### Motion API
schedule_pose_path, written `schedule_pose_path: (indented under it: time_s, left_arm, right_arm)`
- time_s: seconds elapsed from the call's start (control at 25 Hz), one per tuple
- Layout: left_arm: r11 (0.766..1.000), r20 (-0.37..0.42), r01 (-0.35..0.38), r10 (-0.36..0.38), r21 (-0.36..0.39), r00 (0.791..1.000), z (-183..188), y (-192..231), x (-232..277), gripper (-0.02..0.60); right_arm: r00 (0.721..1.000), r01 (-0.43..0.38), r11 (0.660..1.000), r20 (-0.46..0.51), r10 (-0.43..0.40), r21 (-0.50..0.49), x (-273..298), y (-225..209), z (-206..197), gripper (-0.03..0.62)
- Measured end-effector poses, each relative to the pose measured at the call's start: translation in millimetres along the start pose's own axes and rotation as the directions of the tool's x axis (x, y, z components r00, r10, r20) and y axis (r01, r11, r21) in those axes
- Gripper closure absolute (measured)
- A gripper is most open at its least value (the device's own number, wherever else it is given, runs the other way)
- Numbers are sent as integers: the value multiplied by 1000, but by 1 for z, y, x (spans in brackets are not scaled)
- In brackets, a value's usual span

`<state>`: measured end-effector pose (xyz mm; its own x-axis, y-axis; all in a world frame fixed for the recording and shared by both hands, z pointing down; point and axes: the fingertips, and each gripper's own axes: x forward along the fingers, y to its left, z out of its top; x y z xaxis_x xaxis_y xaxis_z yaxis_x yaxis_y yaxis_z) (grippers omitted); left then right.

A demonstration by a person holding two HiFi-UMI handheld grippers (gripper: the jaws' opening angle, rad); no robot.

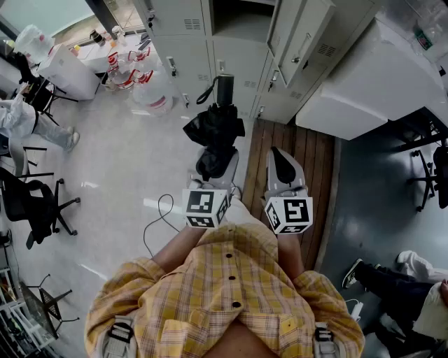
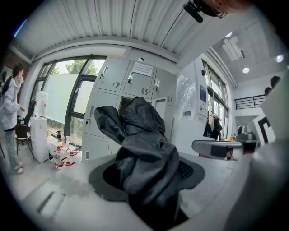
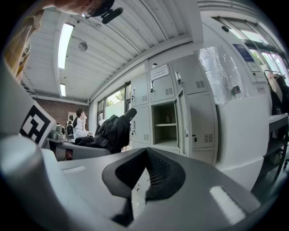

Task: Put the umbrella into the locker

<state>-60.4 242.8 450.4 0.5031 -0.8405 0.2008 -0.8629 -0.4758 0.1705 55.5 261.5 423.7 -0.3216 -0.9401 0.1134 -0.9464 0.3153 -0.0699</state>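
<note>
The folded black umbrella (image 1: 215,126) points toward the lockers, its handle and strap (image 1: 222,89) at the far end. My left gripper (image 1: 214,162) is shut on its bunched fabric, and the umbrella (image 2: 145,155) fills the left gripper (image 2: 149,180) view and hides most of the pads. The locker (image 1: 241,17) straight ahead stands with its door (image 1: 302,31) swung to the right. In the right gripper view the open locker (image 3: 165,127) shows a shelf inside, with the umbrella (image 3: 110,131) to its left. My right gripper (image 1: 279,156) (image 3: 145,152) is level beside the left one, shut and empty.
Water jugs (image 1: 150,91) and a dispenser (image 1: 66,70) stand on the floor left of the lockers. A white plastic-covered cabinet (image 1: 364,77) is on the right. I stand on a wooden platform (image 1: 304,147). Office chairs (image 1: 35,210), a floor cable (image 1: 161,217) and people (image 1: 28,119) are nearby.
</note>
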Motion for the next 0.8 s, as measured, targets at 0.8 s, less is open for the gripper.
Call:
schedule_pose_path:
  time_s: [0.8]
  left_arm:
    - [999,-16,-36,36,14,999,12,23,90,319]
  right_arm:
    - [998,-52,998,23,51,45,82,-55,6,602]
